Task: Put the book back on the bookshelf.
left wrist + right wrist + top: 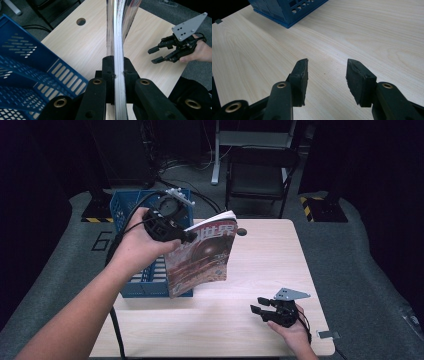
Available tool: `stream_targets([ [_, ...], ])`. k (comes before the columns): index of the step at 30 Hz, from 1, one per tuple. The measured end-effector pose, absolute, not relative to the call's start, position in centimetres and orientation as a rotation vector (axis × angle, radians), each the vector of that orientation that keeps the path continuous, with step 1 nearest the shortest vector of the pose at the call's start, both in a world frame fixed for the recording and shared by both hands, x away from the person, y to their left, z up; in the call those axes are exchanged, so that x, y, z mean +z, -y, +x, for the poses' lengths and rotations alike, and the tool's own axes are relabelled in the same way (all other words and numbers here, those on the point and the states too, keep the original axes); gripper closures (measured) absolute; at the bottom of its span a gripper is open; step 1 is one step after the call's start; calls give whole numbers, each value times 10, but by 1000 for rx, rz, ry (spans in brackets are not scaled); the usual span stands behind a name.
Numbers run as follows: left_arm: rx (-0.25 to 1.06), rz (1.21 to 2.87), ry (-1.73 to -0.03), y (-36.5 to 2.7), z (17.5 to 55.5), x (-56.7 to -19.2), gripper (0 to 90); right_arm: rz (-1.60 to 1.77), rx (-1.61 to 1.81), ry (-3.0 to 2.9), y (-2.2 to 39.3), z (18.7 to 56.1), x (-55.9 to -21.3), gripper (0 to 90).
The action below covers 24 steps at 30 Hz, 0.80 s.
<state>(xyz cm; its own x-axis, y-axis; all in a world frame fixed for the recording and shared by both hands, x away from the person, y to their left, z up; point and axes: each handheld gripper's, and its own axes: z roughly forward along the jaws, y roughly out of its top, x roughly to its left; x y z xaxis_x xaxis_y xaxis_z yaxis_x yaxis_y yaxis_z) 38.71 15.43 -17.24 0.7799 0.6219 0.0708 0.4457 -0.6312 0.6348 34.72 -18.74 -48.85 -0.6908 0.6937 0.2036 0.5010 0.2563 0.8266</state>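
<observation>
We see the left gripper (187, 237) clamped tight on the magazine (202, 257), hanging upright beside the blue basket (122, 207), probably headed in, while the right gripper (262, 310) rests empty, jaws apart, on the table (270, 255).

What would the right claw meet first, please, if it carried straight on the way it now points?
Probably the bare tabletop: the right claw, open with nothing between its jaws, looks angled down at the wood. Kept level instead, it would head toward the blue basket; depth is hard to judge.
</observation>
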Motion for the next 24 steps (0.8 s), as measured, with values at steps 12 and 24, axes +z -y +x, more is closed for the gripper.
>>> stream_targets([
  [12, 395, 2339, -841, -170, 392, -166, 840, 1114, 1406, -2331, 188, 347, -489, 520],
  [24, 423, 2290, -887, -189, 392, -154, 840, 1118, 1403, -2328, 188, 348, -489, 520],
])
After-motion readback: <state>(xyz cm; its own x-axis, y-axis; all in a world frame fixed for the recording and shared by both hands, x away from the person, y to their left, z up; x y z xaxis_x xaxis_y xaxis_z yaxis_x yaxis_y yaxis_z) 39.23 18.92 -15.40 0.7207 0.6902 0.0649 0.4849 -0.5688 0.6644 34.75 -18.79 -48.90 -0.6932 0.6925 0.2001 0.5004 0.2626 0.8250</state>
